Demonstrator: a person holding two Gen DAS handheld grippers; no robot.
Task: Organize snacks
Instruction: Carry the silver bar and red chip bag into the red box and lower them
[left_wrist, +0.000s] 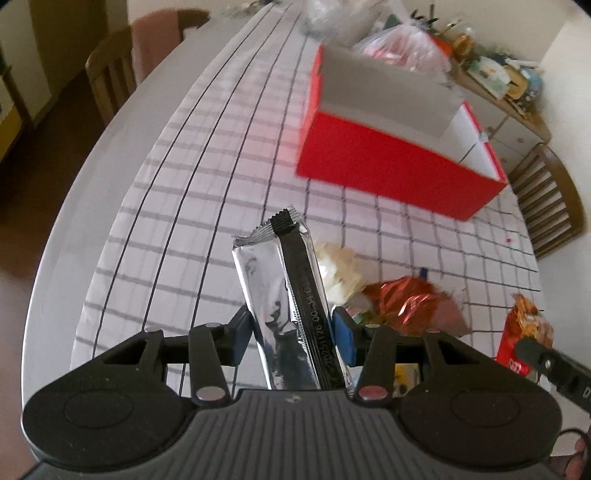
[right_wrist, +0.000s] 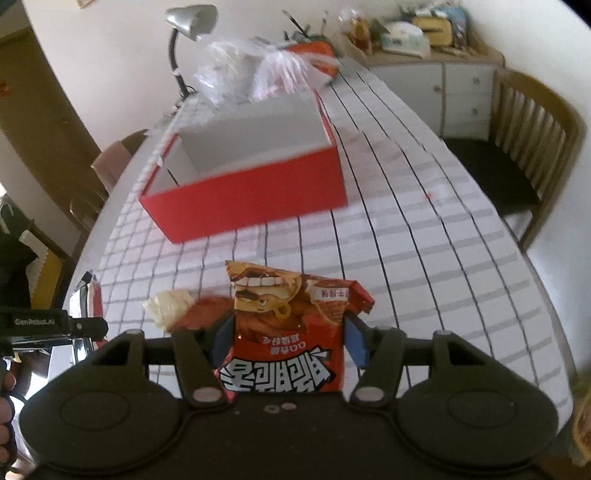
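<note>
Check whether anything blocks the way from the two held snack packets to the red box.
Nothing visible does. The left claw holds the silver packet, the right claw the red snack bag; only bare tablecloth lies before the open red box.

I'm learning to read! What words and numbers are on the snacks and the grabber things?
"20251126 00-34 G..." on the black seam of the silver bar wrapper, held by the left gripper; the last characters are unclear.
"GenRobot.AI" on the left gripper's body, seen from the right wrist.
Big white Chinese characters, upside down, on the red snack bag in the right gripper; I cannot read them reliably.
</note>
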